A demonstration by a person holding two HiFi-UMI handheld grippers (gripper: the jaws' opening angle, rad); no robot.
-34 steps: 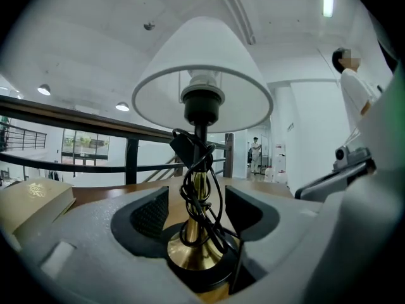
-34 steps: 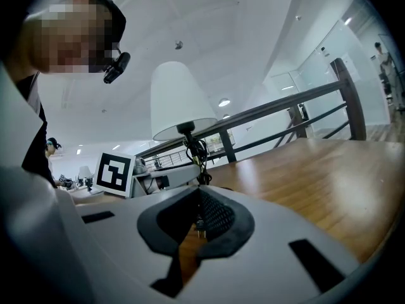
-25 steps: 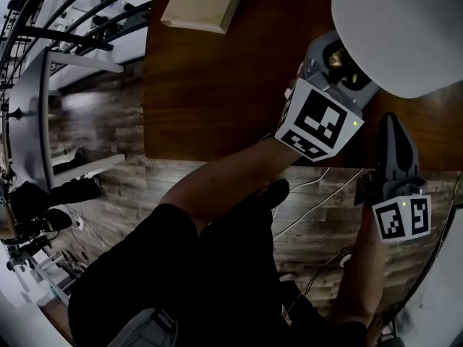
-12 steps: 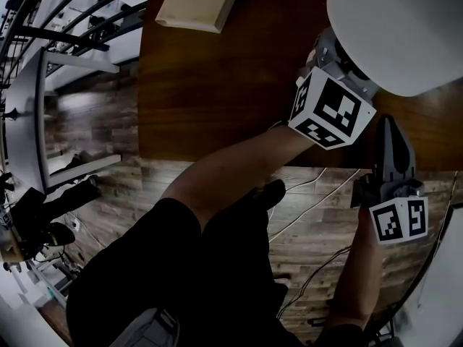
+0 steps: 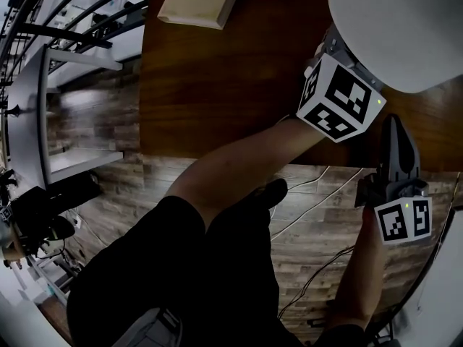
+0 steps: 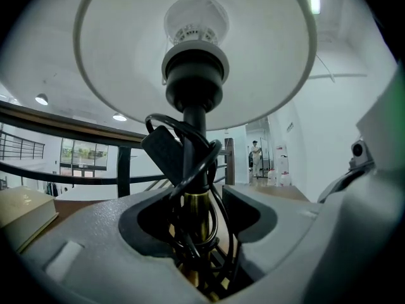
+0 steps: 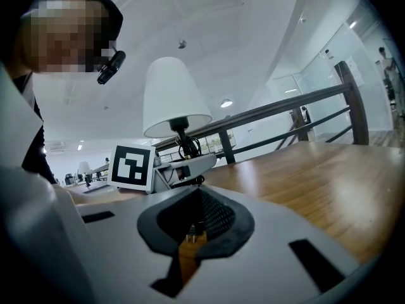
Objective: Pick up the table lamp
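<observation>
A dark wooden worktop (image 5: pixel 217 85) stands over a plank floor (image 5: pixel 318 215), with railings (image 6: pixel 76 128) beyond. Nearest, at the worktop's edge, the right tool (image 5: pixel 393 125) sits idle, its jaws drawn together, or very nearly, on nothing. Further in, the left tool (image 6: pixel 197 230) reaches level under the white shade (image 6: pixel 126 62) of the table lamp (image 5: pixel 405 27), which stands upright on the worktop's right side. The left tool's jaws are wide and have just been closing. The brass stem (image 6: pixel 198 217) and its wound black cord (image 6: pixel 215 163) stand between them, not yet pinched, so I judge the grasp begun but not made. Next, the jaws should close firmly on stem and cord, then lift straight up, keeping the top-heavy shade upright. Farthest, a cream book (image 5: pixel 202 2) bears gilt lettering, cut off and unreadable. The lamp shows no brand, and the tools' cubes carry only black-and-white square markers.
</observation>
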